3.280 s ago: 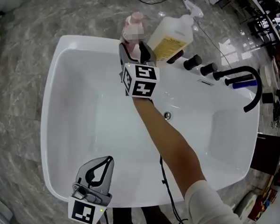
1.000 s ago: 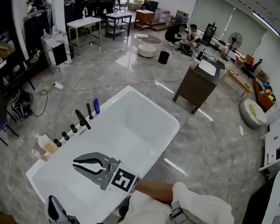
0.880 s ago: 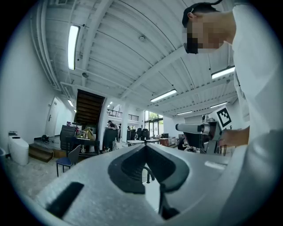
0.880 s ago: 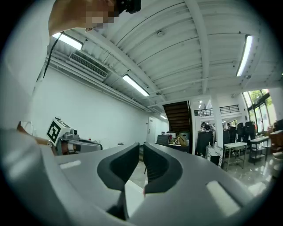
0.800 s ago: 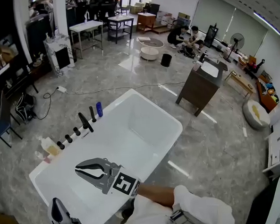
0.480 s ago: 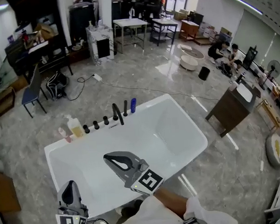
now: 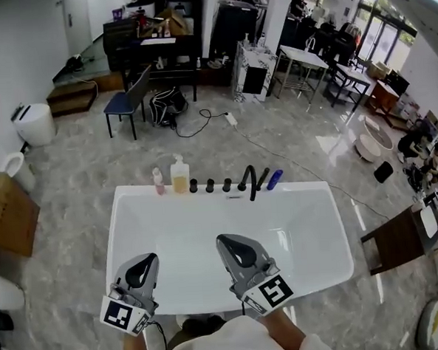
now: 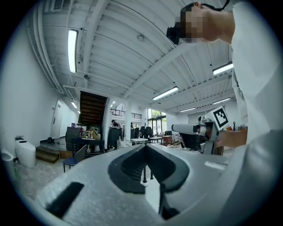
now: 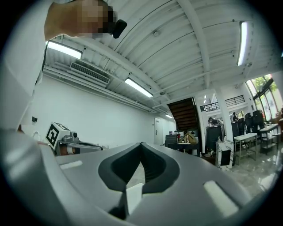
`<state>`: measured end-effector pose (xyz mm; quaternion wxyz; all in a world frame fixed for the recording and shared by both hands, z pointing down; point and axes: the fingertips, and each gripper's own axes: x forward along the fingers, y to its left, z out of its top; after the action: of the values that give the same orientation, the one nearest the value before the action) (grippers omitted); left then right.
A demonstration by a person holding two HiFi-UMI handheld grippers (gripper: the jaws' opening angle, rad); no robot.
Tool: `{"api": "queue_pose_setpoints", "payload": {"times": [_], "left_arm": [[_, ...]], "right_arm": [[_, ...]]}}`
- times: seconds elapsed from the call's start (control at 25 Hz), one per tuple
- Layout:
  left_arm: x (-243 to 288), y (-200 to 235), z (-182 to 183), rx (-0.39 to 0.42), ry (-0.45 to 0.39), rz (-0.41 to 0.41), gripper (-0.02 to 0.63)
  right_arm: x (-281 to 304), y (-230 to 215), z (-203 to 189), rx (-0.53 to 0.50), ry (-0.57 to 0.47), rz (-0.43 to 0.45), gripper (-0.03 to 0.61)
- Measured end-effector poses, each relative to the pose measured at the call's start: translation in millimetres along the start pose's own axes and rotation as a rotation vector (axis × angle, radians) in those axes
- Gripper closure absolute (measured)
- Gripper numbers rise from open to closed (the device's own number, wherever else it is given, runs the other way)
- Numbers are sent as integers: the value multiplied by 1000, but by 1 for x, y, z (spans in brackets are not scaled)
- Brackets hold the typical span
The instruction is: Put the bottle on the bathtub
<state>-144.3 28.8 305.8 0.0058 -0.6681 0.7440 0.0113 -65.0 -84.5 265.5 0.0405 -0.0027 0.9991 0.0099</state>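
**A:** Why do your claws hang idle over the tub [image 7: 296, 232]?

**B:** The job looks done. Your left claw [image 7: 144, 261] and right claw [image 7: 227, 244] hover by the near rim, each pressed together on nothing.

**A:** And the bottle [image 7: 158, 181]?

**B:** It stands on the far rim, just beside the pump bottle [image 7: 178, 175], left of the taps [image 7: 210, 185].

**A:** Anything unclear?

**B:** Both your claw views look level across the room and miss the tub. The bottles are too small to tell if they touch.
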Motion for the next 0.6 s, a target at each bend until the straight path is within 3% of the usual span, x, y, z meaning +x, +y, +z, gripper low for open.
{"api": "queue_pose_setpoints", "payload": {"times": [0.6], "left_arm": [[-3, -8, 2, 0, 2, -8, 611]], "right_arm": [[-3, 9, 0, 30, 4, 28, 571]]}}
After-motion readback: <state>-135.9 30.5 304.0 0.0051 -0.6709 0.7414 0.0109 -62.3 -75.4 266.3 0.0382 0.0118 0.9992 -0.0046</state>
